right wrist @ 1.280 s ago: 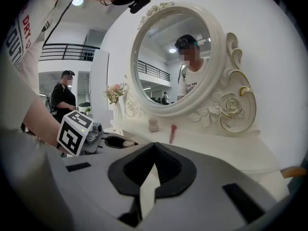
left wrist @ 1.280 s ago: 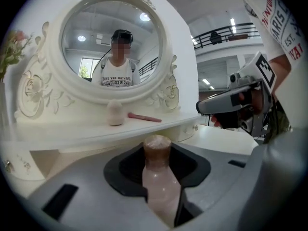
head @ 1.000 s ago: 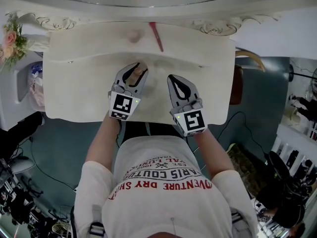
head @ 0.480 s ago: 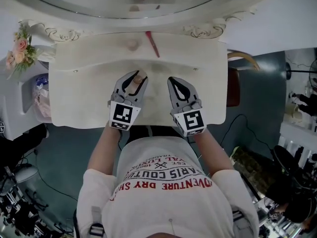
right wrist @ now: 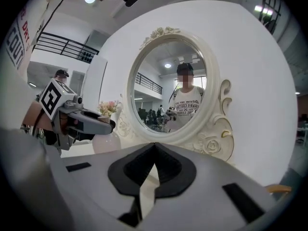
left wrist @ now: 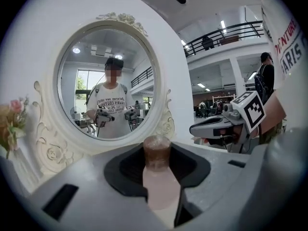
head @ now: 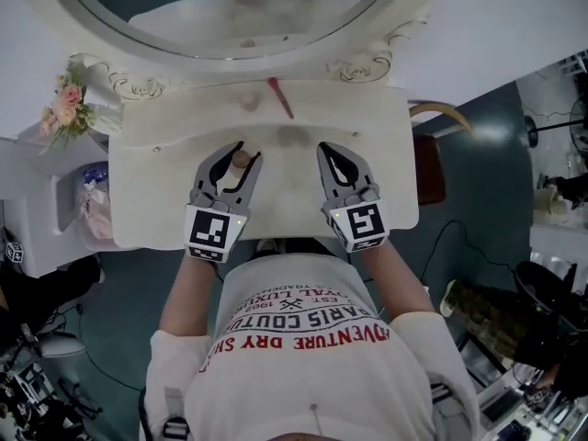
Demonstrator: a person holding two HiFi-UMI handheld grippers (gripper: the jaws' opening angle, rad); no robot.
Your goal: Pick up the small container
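Note:
The small container (left wrist: 158, 177) is a pale pink bottle with a brownish cap. It sits between the jaws of my left gripper (left wrist: 158, 163), whose pads press on it. In the head view the left gripper (head: 235, 157) hangs over the front left of the cream dressing table (head: 386, 154), with the container's cap (head: 241, 160) showing between its fingers. My right gripper (head: 333, 157) hovers beside it on the right, shut and empty. In the right gripper view its jaws (right wrist: 153, 150) meet at the tip.
A round mirror (head: 230, 7) in an ornate frame stands at the table's back. A red stick (head: 281, 98) and a small round item (head: 249, 102) lie below it. Pink flowers (head: 66, 108) stand at the left and a chair (head: 424, 168) at the right.
The head view has tilted, so more of the mirror shows. The left gripper, still holding the container, has drifted slightly left. The right gripper has kept its place beside it.

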